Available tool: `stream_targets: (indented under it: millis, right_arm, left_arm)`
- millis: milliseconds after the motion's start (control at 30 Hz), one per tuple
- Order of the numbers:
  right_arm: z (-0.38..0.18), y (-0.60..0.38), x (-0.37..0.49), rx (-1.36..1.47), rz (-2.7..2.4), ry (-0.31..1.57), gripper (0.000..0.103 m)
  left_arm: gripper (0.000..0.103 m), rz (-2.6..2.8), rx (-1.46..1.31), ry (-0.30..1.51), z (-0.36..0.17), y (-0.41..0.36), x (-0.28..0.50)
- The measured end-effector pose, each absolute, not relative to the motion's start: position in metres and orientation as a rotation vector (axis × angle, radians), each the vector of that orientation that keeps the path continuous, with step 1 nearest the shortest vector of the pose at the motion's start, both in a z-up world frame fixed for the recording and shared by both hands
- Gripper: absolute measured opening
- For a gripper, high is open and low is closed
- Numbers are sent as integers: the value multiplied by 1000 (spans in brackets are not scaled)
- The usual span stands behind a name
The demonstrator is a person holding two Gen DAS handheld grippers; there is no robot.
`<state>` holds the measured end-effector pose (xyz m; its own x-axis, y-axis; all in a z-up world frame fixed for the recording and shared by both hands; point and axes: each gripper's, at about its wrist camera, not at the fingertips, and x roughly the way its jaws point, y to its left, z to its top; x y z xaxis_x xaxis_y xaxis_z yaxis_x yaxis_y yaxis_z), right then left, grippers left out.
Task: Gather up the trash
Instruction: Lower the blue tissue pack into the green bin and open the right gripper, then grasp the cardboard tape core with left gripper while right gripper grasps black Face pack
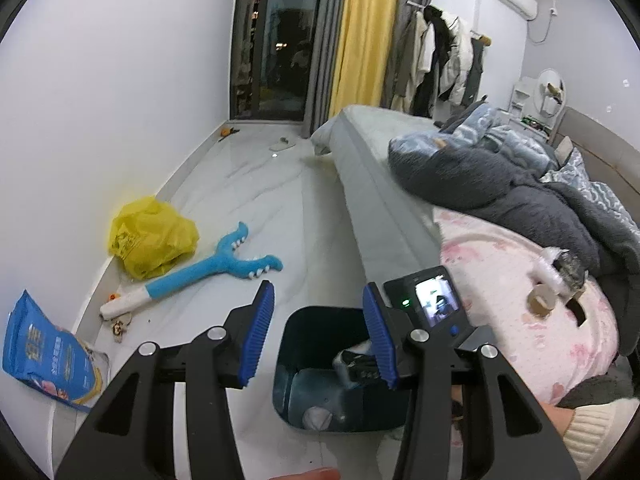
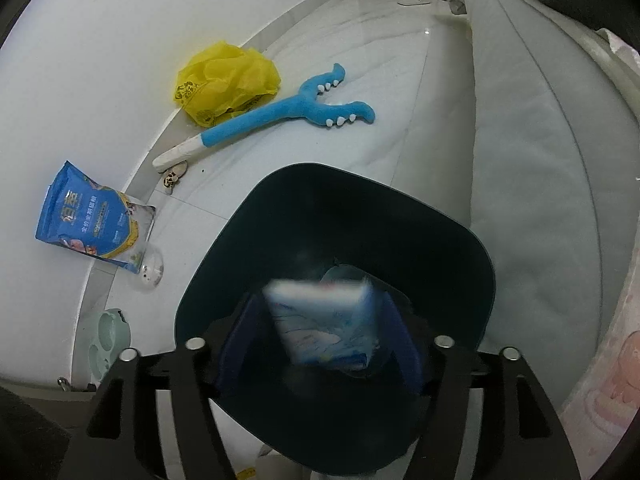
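Observation:
A dark teal trash bin (image 1: 288, 344) stands on the white floor beside the bed; it also fills the lower right wrist view (image 2: 248, 240). My left gripper (image 1: 318, 336) is open and empty above the bin. My right gripper (image 2: 320, 344) is over the bin's mouth with its jaws apart. A blurred blue-and-white packet (image 2: 324, 324) is between them; whether they touch it I cannot tell. The right gripper's camera body (image 1: 434, 300) shows in the left wrist view. A yellow plastic bag (image 1: 152, 236) and a blue pouch (image 1: 44, 356) lie by the wall.
A blue plush grabber toy (image 1: 212, 270) lies on the floor by the yellow bag (image 2: 224, 80). The blue pouch (image 2: 96, 220) leans at the wall near a green dish (image 2: 108, 340). The bed (image 1: 400, 208) with blankets is on the right. A slipper (image 1: 282, 143) lies near the window.

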<state>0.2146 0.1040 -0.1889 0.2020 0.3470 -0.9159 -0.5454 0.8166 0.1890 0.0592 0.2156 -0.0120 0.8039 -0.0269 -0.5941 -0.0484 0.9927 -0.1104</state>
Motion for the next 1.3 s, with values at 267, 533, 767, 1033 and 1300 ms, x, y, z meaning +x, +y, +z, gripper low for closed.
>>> stream_targets:
  millis: [267,533,767,1033,1300]
  right_arm:
    - [-156,92,212,-145,663,1137,78]
    - [-103,72,208,-141,703,1019,81]
    - [-56,30,205,-137,686,917,82]
    - [-19,-25,197,-137,641,838,83]
    - [3,-80,194,-134,577,796,86]
  left_arm:
    - [54,-18,-85,584,7,198,52]
    - [61,-42,-72,554,19,178,52]
    - [70,-85,-47,534,28,152,57]
    - [76,-151,-35,546,28,127,68]
    - [86,-234,-13,547,28,91,77]
